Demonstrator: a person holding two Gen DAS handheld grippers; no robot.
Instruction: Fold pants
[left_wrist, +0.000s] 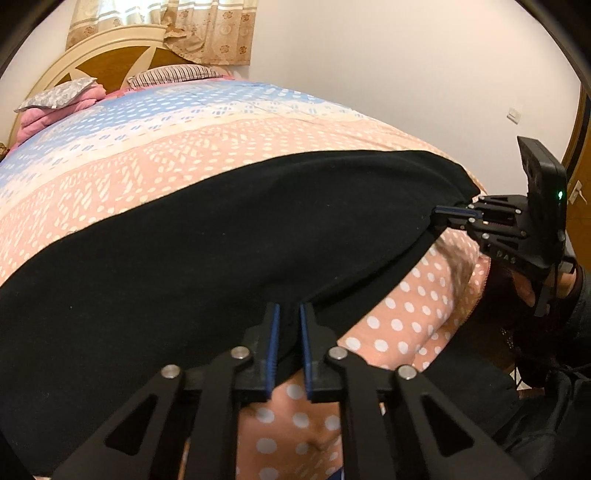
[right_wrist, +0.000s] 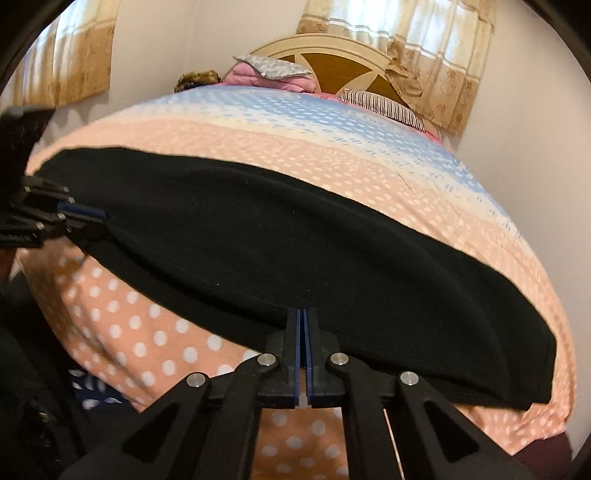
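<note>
Left wrist view: we see the black pants (left_wrist: 207, 236) spread flat across the peach dotted bedspread (left_wrist: 155, 155), their long near edge running just inside the near edge of the bed. Our left gripper (left_wrist: 288, 314) has its blue-padded jaws drawn in narrow on that near hem, with black cloth between them. Further along the same edge our right gripper (left_wrist: 456, 212) is pinched onto the hem, its jaws together with only the cloth between.

Right wrist view: the right gripper (right_wrist: 303, 321) confirms this, its pads nearly touching where the black fabric (right_wrist: 295, 236) enters them, while the left gripper (right_wrist: 83, 214) bites the same edge towards the far end.

We judge that the two grips are set well apart on one edge so that the cloth can be lifted taut and carried over as a straight fold line; a single grip would let the hem sag. The pants lie lengthwise, already narrowed to a long strip, so a further fold appears to be in hand.

No container appears in either view. At the headboard (right_wrist: 332, 48) lie a striped pillow (right_wrist: 384, 107) and pink bedding (right_wrist: 258, 79), well clear of the work.
</note>
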